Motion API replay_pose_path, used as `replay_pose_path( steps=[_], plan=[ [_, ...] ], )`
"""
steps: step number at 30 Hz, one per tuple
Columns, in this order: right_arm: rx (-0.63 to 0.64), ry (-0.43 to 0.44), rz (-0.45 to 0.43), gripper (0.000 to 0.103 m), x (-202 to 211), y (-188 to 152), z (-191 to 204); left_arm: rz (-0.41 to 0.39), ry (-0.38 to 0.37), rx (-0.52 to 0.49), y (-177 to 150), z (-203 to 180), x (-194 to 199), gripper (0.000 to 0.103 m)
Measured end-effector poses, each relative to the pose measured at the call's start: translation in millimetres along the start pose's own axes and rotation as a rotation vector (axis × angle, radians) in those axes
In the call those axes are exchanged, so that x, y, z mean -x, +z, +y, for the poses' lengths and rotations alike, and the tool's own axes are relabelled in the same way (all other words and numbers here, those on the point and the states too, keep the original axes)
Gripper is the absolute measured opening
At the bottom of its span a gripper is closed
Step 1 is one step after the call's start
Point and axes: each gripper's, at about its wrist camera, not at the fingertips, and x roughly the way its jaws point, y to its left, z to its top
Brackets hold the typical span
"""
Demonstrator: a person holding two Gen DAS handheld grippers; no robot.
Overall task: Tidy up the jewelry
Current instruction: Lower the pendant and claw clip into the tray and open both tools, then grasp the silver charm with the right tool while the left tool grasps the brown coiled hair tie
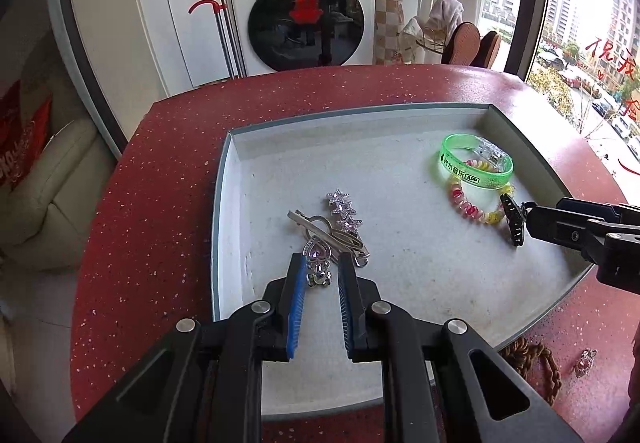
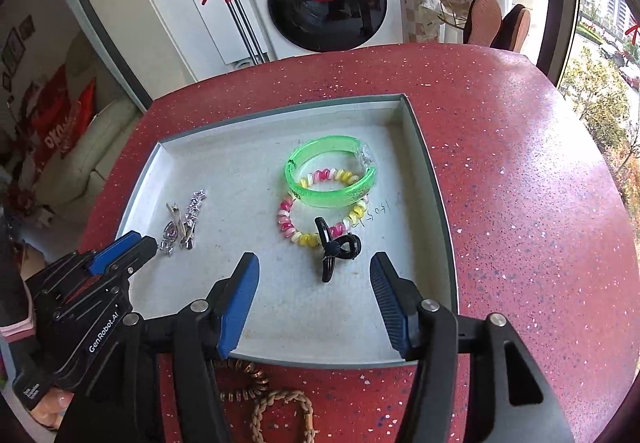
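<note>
The left gripper [image 1: 319,270] sits low over the tray [image 1: 236,203] with its jaws narrowed around the heart pendant [image 1: 318,257]. The pads look just clear of it, though the wrist view is too steep to be sure, so I cannot tell whether it is gripped or let go. The risk here is snagging: the pendant lies touching the silver clip [image 1: 328,233] and the star pin [image 1: 345,212] just ahead of the fingertips, so lifting or backing away could drag the whole cluster.

Further right, the right gripper [image 2: 314,271] is wide open and empty, its fingers flanking the black claw clip [image 2: 334,247] without touching it. That clip lies just ahead, overlapping the coil hair tie [image 2: 292,231], with the green bangle [image 2: 332,171] beyond. Closing too deep could catch the tie and shift both rings.
</note>
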Motion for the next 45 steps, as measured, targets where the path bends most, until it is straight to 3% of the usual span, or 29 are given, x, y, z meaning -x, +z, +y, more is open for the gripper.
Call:
replay_pose_path(
  steps=[1,3,4,6,8,17,26,35,45],
  plan=[
    [0.002,0.004,-0.002,0.067,2.9,-1.6,1.0,-0.006,-0.001,0.004,0.2,0.7,3.1,0.038],
    [0.009,0.009,-0.010,0.071,8.7,-6.0,3.2,-0.022,0.006,0.015,-0.1,2.7,9.9,0.098],
    [0.011,0.011,-0.013,0.071,11.7,-7.6,4.7,-0.046,0.015,0.022,-1.0,4.0,15.3,0.103],
    [0.008,0.015,-0.021,0.073,18.4,-10.6,5.7,-0.072,0.017,0.016,-1.3,5.1,23.9,0.103],
    [-0.004,0.027,-0.039,0.084,26.8,-14.8,5.6,-0.065,0.015,0.009,-1.6,5.0,29.1,0.103],
    [-0.042,0.061,-0.093,0.085,61.2,-44.2,-3.5,-0.088,-0.004,0.030,-30.6,12.0,68.6,0.103],
    [-0.040,0.009,-0.001,0.085,69.0,-90.8,-14.3,-0.087,-0.049,-0.006,-77.9,-10.6,99.9,0.103],
    [0.024,-0.080,0.038,0.085,64.1,-120.4,-33.3,-0.002,-0.106,0.010,-95.3,-27.5,81.3,0.103],
    [0.092,-0.087,0.037,0.082,52.3,-123.1,-38.9,0.095,-0.152,0.166,-76.8,-29.9,45.5,0.101]
  ],
)
